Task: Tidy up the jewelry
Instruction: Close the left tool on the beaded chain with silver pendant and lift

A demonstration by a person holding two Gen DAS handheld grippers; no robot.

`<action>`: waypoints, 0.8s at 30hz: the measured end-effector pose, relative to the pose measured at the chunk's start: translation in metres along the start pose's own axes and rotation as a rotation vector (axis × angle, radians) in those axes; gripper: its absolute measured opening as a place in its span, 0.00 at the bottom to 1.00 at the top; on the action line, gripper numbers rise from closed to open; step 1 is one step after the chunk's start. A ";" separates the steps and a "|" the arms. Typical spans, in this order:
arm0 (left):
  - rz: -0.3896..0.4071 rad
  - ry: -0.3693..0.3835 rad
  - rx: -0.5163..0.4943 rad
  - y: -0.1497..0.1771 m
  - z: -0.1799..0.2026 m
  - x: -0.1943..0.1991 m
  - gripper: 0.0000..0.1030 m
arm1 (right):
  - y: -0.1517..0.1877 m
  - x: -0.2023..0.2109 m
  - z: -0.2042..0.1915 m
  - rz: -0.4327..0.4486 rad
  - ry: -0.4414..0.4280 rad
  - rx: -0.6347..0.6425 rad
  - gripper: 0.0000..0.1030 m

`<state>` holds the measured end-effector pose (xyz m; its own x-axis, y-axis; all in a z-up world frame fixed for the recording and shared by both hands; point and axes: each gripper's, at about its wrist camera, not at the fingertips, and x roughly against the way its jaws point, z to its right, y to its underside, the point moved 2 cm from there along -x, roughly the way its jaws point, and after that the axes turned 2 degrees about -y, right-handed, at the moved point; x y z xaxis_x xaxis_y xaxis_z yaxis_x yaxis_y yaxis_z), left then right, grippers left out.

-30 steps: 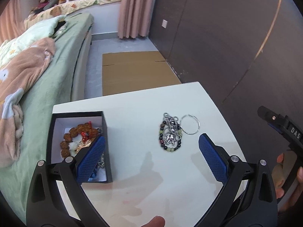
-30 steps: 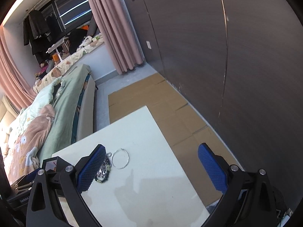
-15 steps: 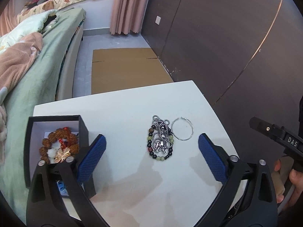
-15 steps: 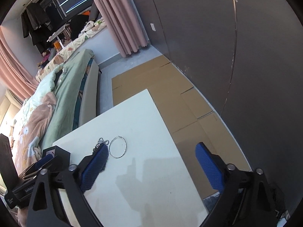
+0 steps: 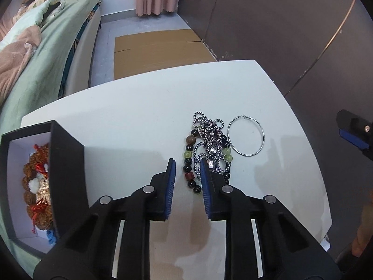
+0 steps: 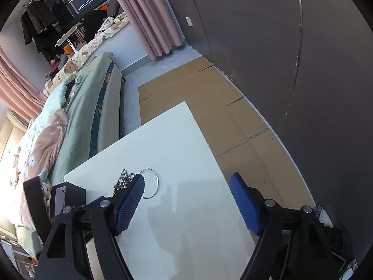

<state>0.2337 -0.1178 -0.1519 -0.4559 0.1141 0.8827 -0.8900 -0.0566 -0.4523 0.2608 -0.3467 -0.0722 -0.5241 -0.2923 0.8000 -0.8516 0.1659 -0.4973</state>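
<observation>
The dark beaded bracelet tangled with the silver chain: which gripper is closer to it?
Left. The left gripper straddles the dark beaded bracelet at its near end; the right gripper hangs apart, open over the white table.

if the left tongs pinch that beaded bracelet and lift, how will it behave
The beaded bracelet is strung round beads, so it will likely hang limp. The silver chain lies heaped across it and may drag along. The smooth beads could slip between the left tongs, whose jaws have narrowed around its near side.

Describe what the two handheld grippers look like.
Both the left gripper and the right gripper have glossy black plastic linkage arms with round silver pivot screws. Their jaws carry blue ribbed rubber pads. No cables or sleeves show.
</observation>
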 end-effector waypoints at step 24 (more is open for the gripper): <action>0.109 0.070 0.032 0.011 -0.003 0.053 0.08 | 0.018 0.007 -0.009 -0.018 0.003 0.065 0.72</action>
<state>0.2000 -0.1094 -0.1106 -0.5496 0.1743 0.8171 -0.8354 -0.1037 -0.5398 0.2420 -0.3372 -0.0722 -0.5089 -0.2916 0.8100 -0.8583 0.0988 -0.5036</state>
